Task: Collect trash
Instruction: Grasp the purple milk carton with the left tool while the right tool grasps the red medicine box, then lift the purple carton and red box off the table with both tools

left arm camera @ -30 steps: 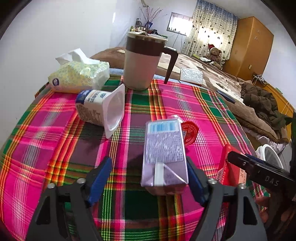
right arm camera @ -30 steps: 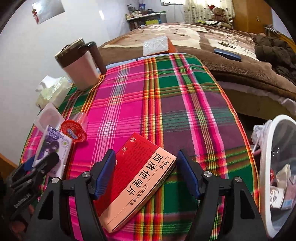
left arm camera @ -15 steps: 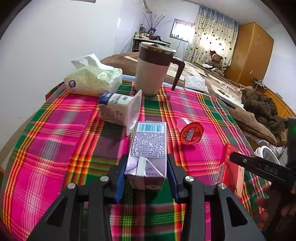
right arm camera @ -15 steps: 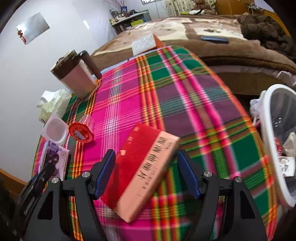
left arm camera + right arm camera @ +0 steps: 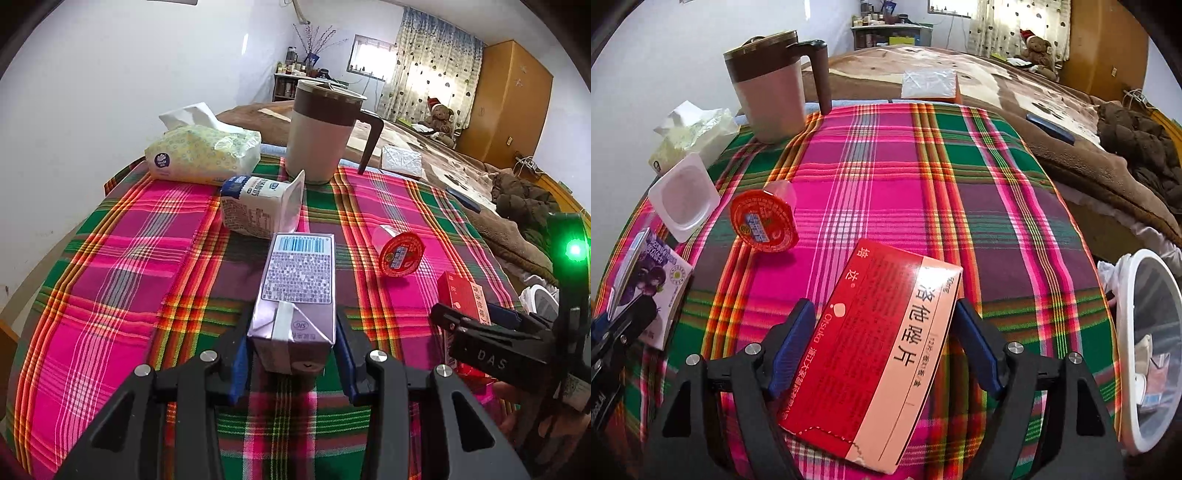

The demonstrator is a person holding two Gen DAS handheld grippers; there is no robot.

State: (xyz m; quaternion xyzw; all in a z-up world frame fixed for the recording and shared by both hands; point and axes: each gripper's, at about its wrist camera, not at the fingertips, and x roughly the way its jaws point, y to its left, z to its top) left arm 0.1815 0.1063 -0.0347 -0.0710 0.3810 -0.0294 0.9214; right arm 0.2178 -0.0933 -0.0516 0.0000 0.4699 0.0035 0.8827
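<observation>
On the plaid tabletop, most trash is uncollected: the yogurt cup and jelly cup lie untouched. The white bin beside the tabletop holds some scraps, its contents cut off. The left tongs pinch the purple drink carton. The right tongs are opening around the red medicine box; whether their pads touch it is unclear.
</observation>
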